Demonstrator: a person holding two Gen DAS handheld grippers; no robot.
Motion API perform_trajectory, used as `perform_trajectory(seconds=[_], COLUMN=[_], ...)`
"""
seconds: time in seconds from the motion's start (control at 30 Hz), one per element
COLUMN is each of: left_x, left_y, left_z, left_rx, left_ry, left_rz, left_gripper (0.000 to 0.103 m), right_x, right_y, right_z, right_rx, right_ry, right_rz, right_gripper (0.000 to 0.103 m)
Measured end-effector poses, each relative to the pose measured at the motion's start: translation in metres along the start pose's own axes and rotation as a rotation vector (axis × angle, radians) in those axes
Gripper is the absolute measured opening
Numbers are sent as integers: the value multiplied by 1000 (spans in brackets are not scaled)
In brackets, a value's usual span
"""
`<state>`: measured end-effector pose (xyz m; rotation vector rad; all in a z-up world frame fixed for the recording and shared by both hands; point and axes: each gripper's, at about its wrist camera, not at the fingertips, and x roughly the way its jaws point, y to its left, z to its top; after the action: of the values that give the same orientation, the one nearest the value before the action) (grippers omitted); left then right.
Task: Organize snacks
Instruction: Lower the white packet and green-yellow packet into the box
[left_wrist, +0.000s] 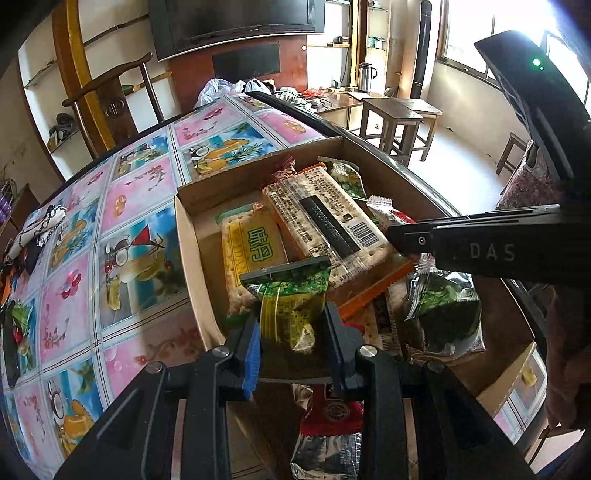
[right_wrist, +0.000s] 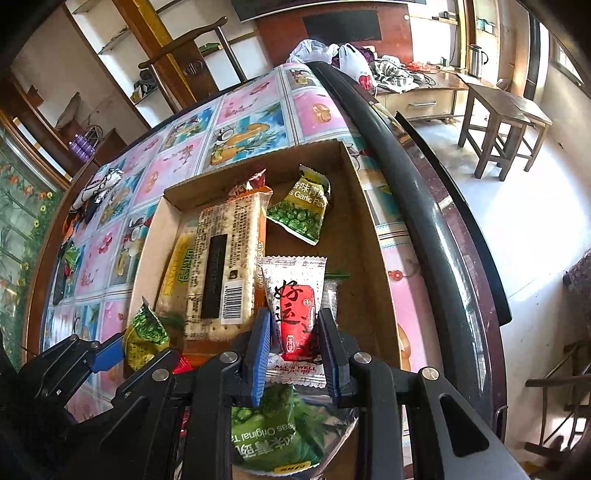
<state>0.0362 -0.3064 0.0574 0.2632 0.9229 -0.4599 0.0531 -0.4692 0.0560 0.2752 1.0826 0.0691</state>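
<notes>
L gripper (left_wrist: 291, 328) is pinching a green-yellow snack pkt (left_wrist: 291, 310) just over the near end of the cardboard box (right_wrist: 373, 236). R gripper (right_wrist: 294, 341) is clamping a green pea pkt (right_wrist: 273, 432), pads pressed in tight. Beyond them cracker packs (right_wrist: 225, 258), a red-white candy pkt (right_wrist: 295, 291) & a garlic pea pkt (right_wrist: 303, 210) are lying in the box on the floral tablecloth (left_wrist: 140, 192).

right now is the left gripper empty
No, the left gripper is shut on a green and yellow snack packet over the cardboard box.
</notes>
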Motion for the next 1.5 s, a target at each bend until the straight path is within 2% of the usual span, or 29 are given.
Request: perform_trajectory(seconds=[0.67, 1.5], left_x=[4, 3], left_y=[-1, -4], left_z=[2, 4], left_rx=[23, 37], left_ry=[-15, -29], left_rz=[22, 32], left_gripper=[30, 31], right_x=[7, 2], right_y=[9, 10], right_z=[3, -3], right_rx=[-43, -32], right_ry=[1, -4], right_rz=[-40, -51], right_gripper=[27, 28])
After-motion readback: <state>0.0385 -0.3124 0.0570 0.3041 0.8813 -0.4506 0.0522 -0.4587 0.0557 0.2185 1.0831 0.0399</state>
